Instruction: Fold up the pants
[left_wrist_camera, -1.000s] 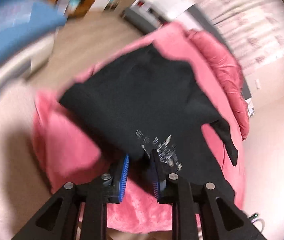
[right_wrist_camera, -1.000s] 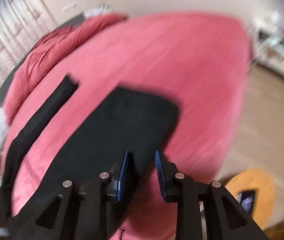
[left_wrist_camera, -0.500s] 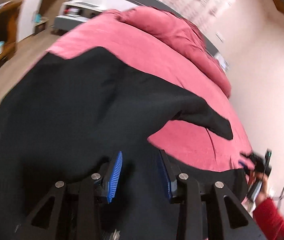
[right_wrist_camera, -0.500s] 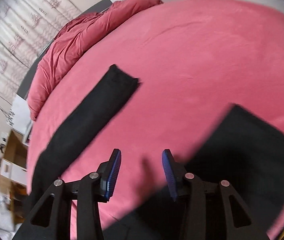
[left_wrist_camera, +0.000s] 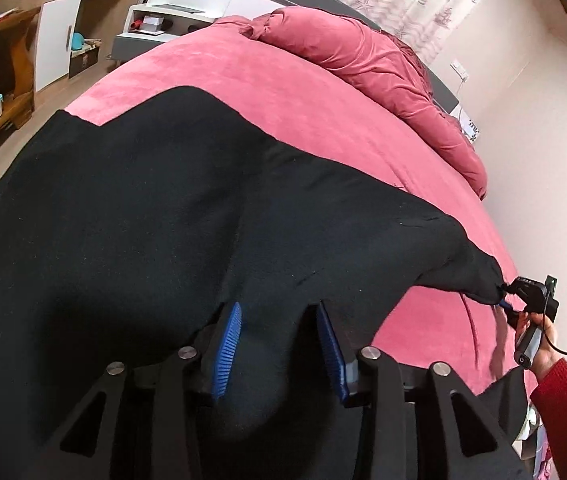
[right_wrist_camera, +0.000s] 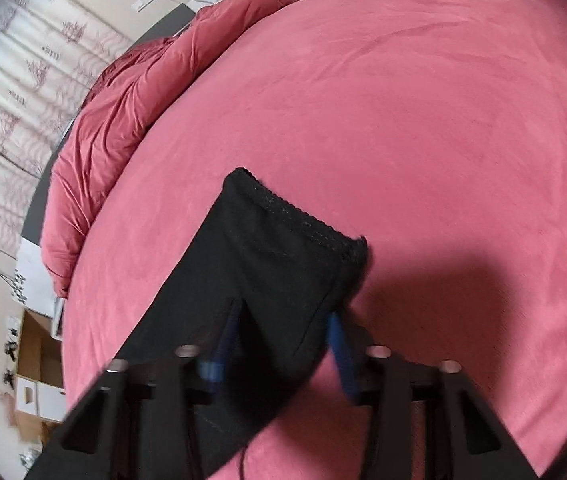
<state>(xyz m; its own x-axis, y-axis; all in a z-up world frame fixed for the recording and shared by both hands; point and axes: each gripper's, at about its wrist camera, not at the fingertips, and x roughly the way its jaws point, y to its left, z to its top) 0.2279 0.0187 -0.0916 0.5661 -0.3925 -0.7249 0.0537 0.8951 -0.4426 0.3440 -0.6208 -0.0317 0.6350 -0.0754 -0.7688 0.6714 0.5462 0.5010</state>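
The left gripper (left_wrist_camera: 279,344) stands spread, its 2 blue pads (left_wrist_camera: 225,354) apart with black pants (left_wrist_camera: 131,220) bulging loosely between them, not pinched. The cloth fans toward 12 o'clock over the pink bed (left_wrist_camera: 275,92). At 3 o'clock the right gripper (left_wrist_camera: 513,300) clamps a pant-leg end. In the right wrist view, the right gripper (right_wrist_camera: 283,344) shows fabric of the pants (right_wrist_camera: 279,264) bunched between its blurred fingers, the hem toward 12 o'clock over the bed (right_wrist_camera: 423,120). A rumpled duvet (right_wrist_camera: 123,112) lies at 10 o'clock.

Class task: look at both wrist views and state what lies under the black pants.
Under the black pants lies the pink bedspread, visible around the cloth and beneath the leg end. Whatever sits directly beneath the spread fabric is covered and cannot be seen.
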